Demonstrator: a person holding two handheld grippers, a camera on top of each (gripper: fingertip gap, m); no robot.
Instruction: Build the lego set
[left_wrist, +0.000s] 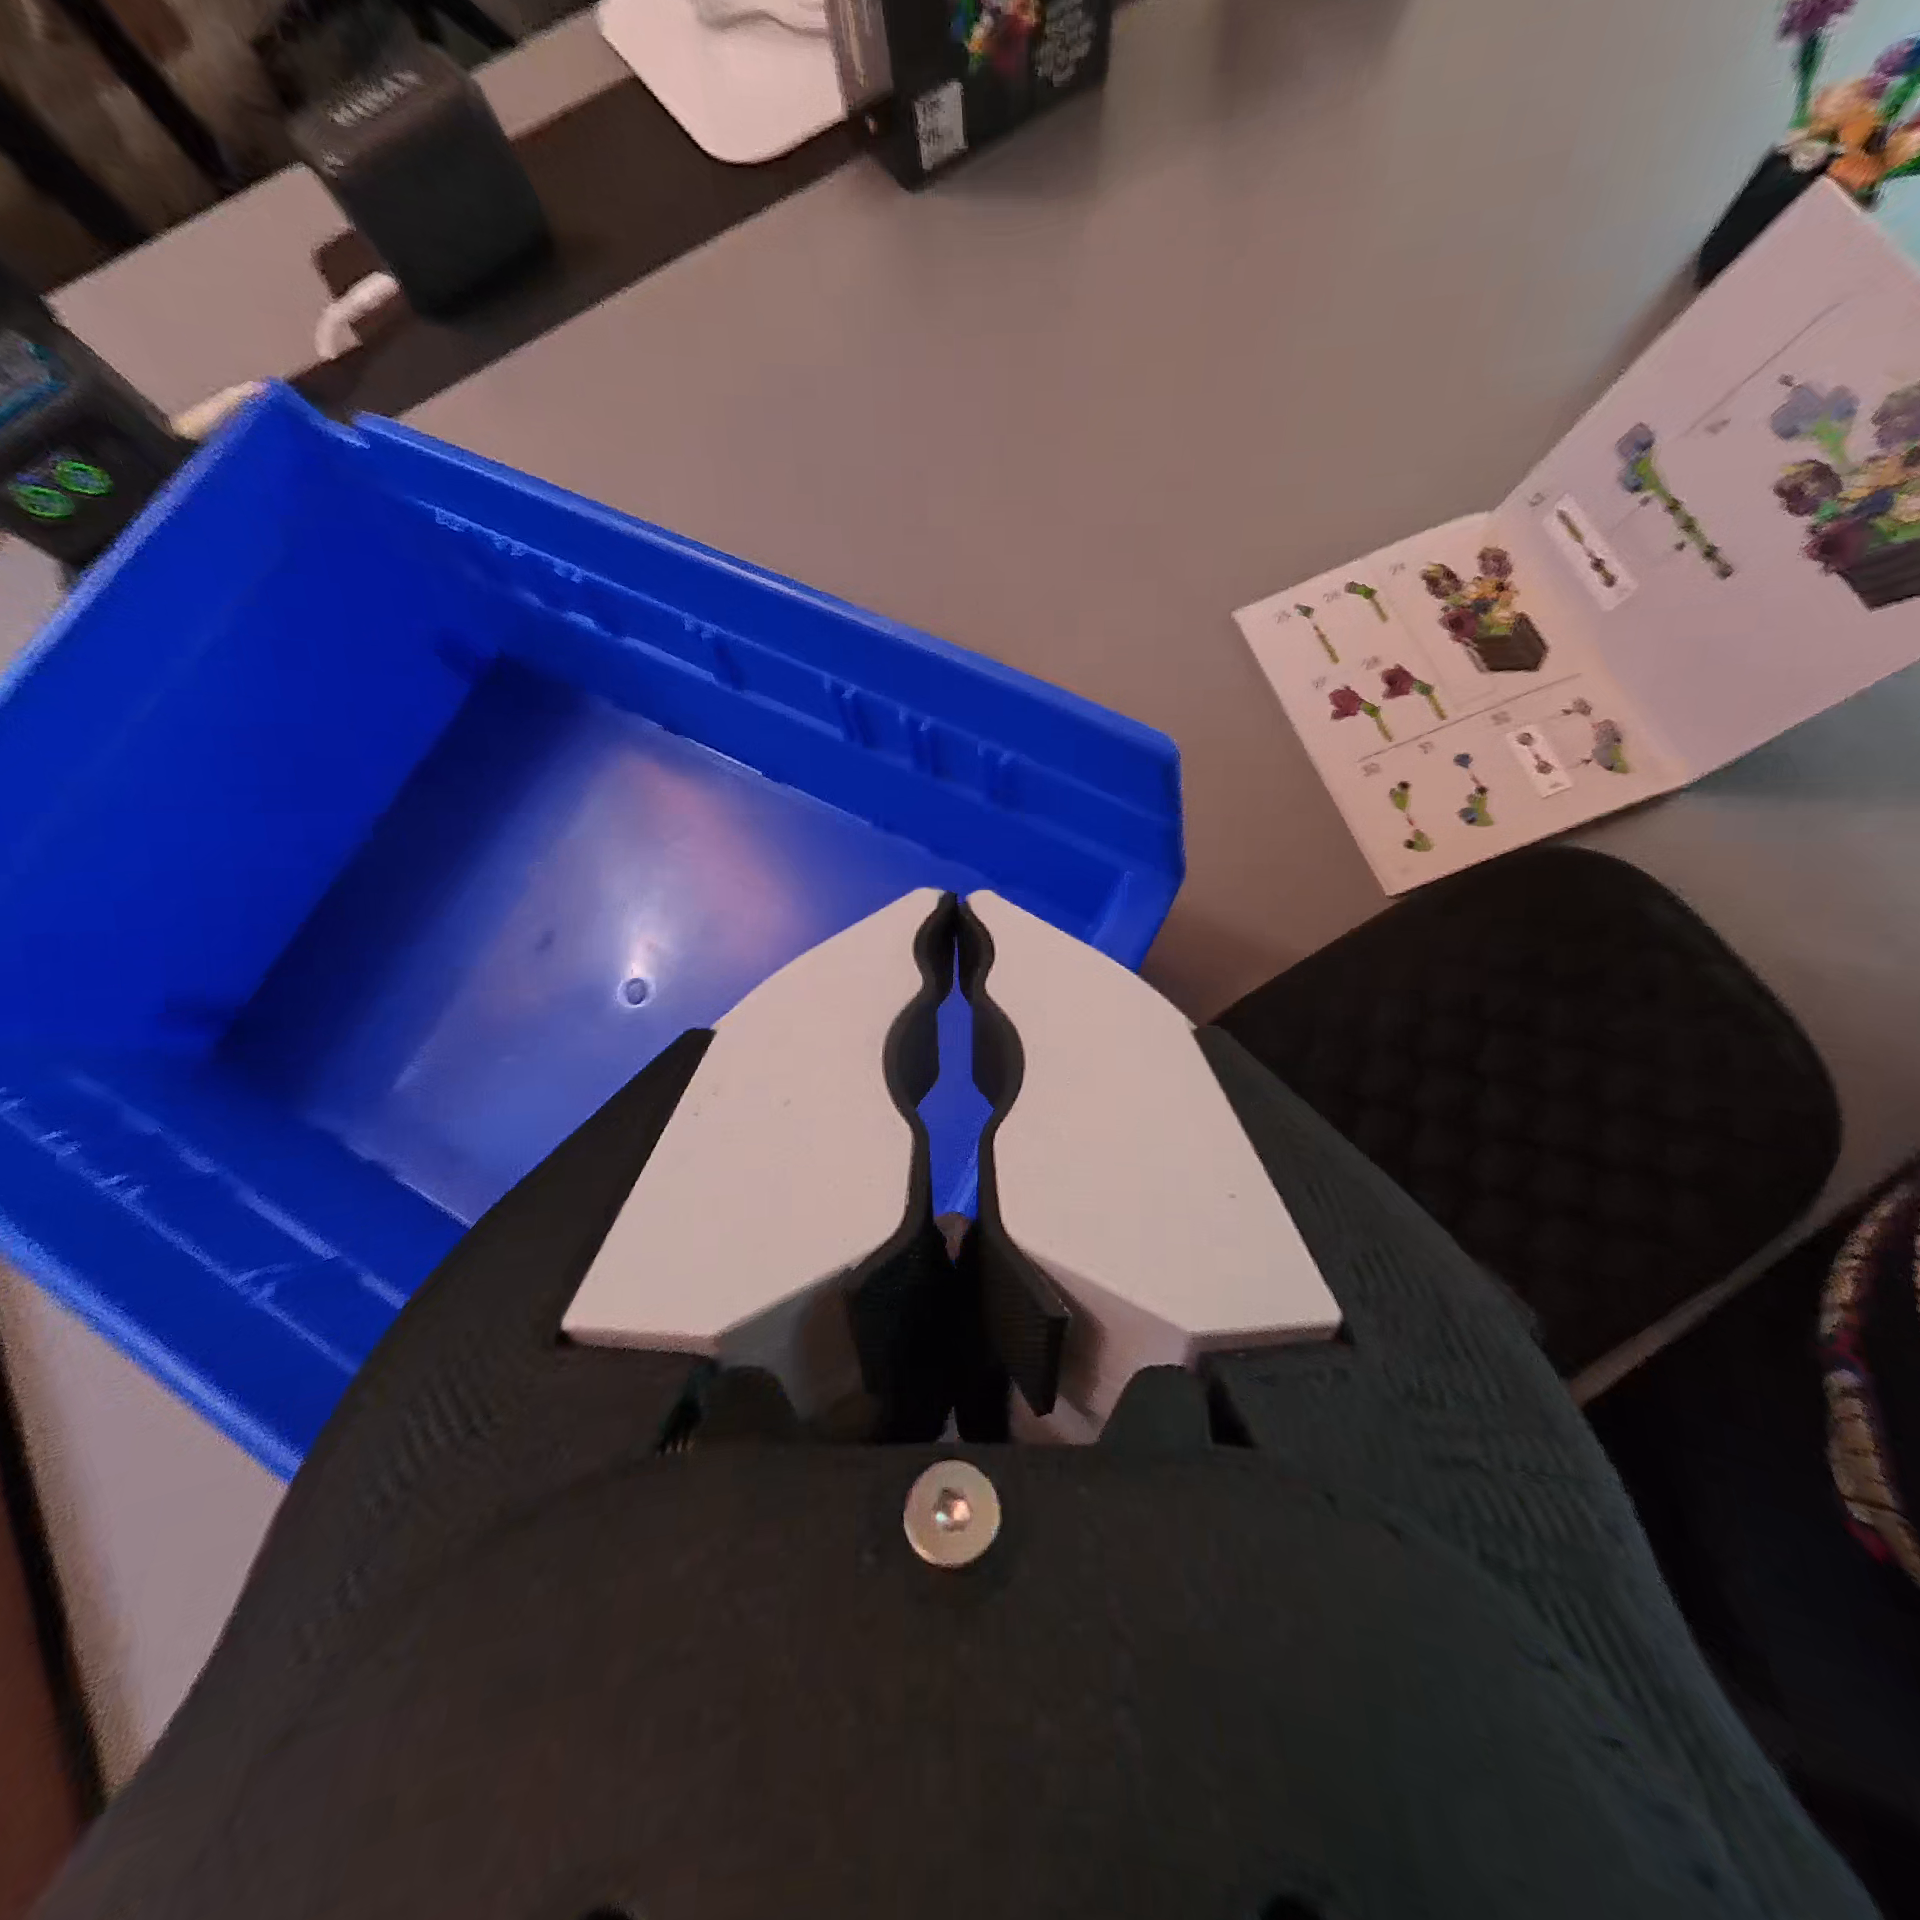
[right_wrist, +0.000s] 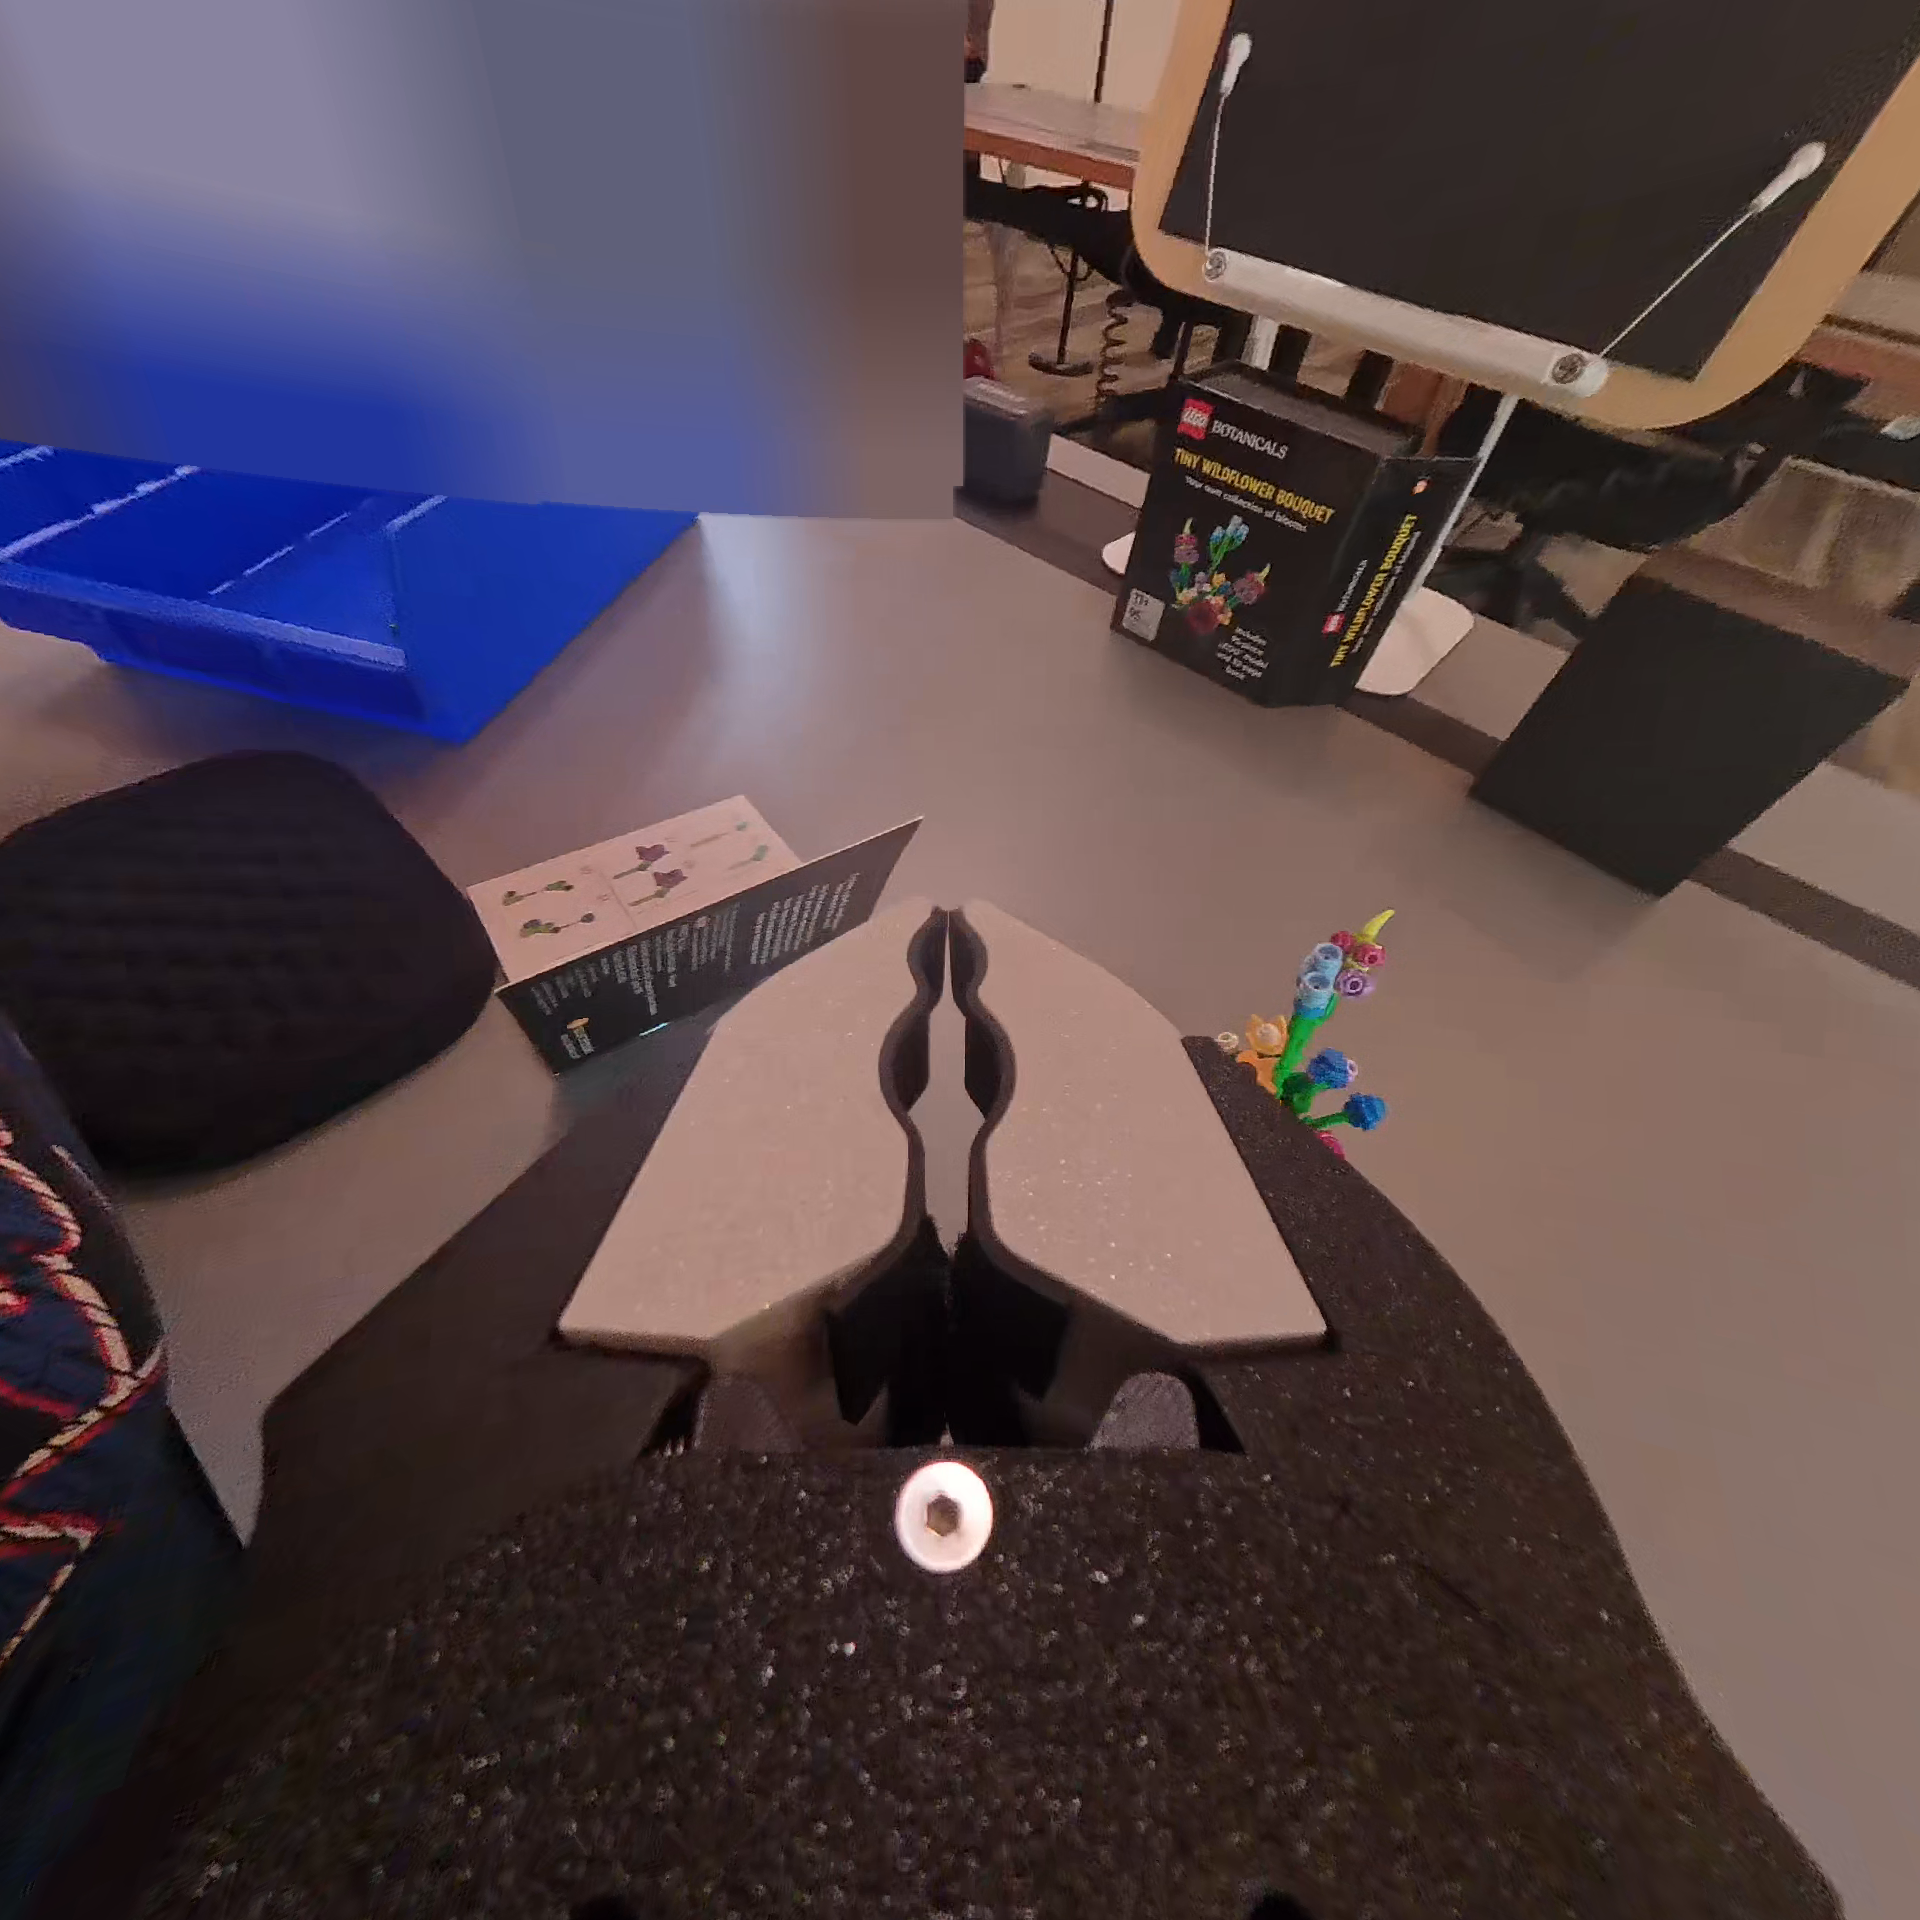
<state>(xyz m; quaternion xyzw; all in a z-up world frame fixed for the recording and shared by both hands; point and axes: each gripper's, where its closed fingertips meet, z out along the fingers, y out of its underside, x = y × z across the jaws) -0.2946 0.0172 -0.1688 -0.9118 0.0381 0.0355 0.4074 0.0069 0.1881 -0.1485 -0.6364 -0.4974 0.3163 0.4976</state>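
My left gripper (left_wrist: 956, 906) is shut with nothing between its pads and hovers over the near right corner of a blue bin (left_wrist: 312, 582), whose floor shows no pieces. My right gripper (right_wrist: 948, 916) is shut with nothing between its pads, above the grey table (right_wrist: 1039, 748). A small built flower bouquet (right_wrist: 1325, 1023) with blue, pink, orange and yellow blooms stands just right of the right gripper. It also shows at the top right of the left wrist view (left_wrist: 1860, 114). An open instruction booklet (left_wrist: 1621, 582) lies right of the bin; in the right wrist view it (right_wrist: 675, 925) stands half folded.
The black set box (right_wrist: 1268, 551) stands at the far side of the table, next to a black block (right_wrist: 1673, 727). A black cushioned chair back (left_wrist: 1538, 1091) sits at the table's near edge, also seen in the right wrist view (right_wrist: 218, 945). The blue bin (right_wrist: 260, 592) lies far left. The grippers' ends are close to 35 centimetres from one another.
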